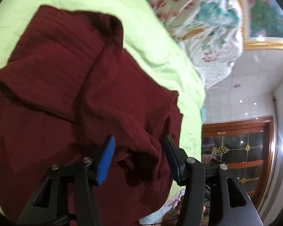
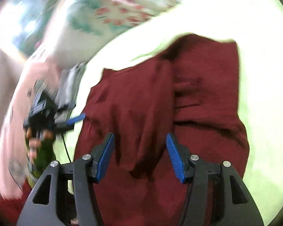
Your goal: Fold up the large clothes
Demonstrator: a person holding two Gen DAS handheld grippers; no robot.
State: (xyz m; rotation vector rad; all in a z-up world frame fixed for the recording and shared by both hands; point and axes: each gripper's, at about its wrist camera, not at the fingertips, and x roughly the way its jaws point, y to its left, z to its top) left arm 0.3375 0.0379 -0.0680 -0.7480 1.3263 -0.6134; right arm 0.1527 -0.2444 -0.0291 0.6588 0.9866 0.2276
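A dark red ribbed knit garment [image 1: 69, 86] lies crumpled on a light green sheet [image 1: 107, 3]. My left gripper [image 1: 139, 158] is open, its blue pads [image 1: 106, 160] on either side of a raised fold of the cloth near the sheet's edge. The garment also shows in the right wrist view [image 2: 198, 94], blurred by motion. My right gripper [image 2: 140, 156] is open just above the cloth, with a fold between the jaws. The left gripper [image 2: 73, 120] and the hand that holds it appear at the left of the right wrist view.
A floral quilt [image 1: 203, 22] lies bunched beyond the green sheet. The bed's edge [image 1: 196, 113] drops off to the right in the left wrist view, with a wooden glass-panelled door [image 1: 241, 150] and white wall beyond. A framed picture [image 1: 264, 13] hangs above.
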